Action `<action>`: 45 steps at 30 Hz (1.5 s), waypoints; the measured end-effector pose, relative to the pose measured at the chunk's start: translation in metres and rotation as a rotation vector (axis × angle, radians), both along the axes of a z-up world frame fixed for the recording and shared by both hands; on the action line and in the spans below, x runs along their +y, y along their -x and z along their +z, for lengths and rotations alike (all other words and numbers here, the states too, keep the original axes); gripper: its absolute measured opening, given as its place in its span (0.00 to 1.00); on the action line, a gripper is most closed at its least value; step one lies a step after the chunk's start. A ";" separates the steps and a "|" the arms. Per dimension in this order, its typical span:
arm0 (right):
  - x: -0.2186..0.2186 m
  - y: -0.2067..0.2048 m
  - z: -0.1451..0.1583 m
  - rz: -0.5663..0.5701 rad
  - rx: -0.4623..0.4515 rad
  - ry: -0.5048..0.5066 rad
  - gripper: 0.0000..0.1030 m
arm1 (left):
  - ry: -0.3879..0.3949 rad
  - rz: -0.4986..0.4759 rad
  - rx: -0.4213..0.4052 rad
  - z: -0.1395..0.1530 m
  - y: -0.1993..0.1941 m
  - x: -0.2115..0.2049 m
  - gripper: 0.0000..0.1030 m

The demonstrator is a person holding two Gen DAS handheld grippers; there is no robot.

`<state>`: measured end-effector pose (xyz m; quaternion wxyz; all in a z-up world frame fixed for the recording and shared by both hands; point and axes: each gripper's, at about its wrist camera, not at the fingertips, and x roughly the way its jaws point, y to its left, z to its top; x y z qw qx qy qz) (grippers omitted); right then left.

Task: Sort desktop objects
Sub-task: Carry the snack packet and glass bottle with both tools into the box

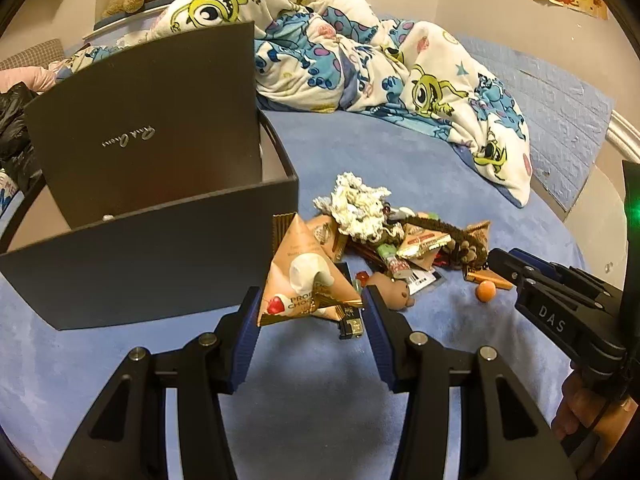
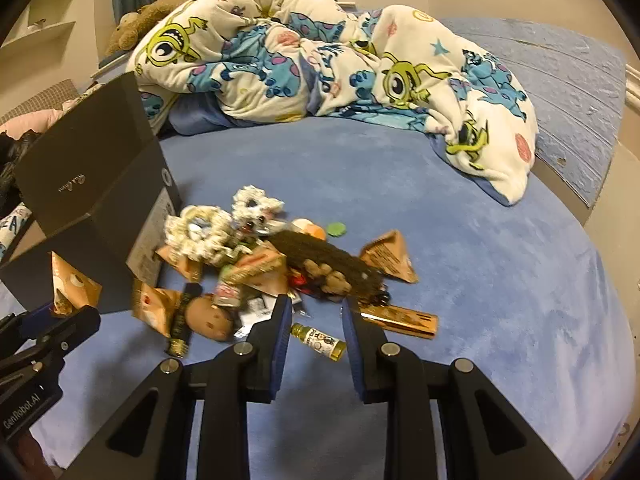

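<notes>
My left gripper (image 1: 314,320) is shut on a tan pyramid snack packet (image 1: 304,280), held up beside the front wall of an open dark grey box (image 1: 160,260). In the right wrist view, that left gripper (image 2: 60,314) and the packet (image 2: 72,284) appear at the lower left. My right gripper (image 2: 316,324) is shut on a small yellow-filled bottle (image 2: 318,338), just above the near side of a pile of clutter. The pile holds a white crochet piece (image 2: 216,228), a brown furry toy (image 2: 328,260), more tan packets and a gold wrapper (image 2: 400,320). The right gripper (image 1: 506,266) enters the left wrist view from the right.
Everything lies on a blue bedsheet (image 1: 360,380). A bunched monster-print blanket (image 1: 360,60) fills the back of the bed. The box's lid (image 1: 160,120) stands upright. An orange ball (image 1: 487,291) and a brown figurine (image 1: 396,290) lie at the pile's near edge. A hand (image 1: 588,412) grips the right tool.
</notes>
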<state>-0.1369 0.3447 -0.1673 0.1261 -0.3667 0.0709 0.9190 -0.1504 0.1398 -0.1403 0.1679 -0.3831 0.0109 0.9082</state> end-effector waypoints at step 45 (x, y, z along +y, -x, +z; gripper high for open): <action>-0.241 0.086 0.076 0.374 0.104 -0.014 0.26 | 0.013 0.247 0.039 0.059 0.043 -0.205 0.49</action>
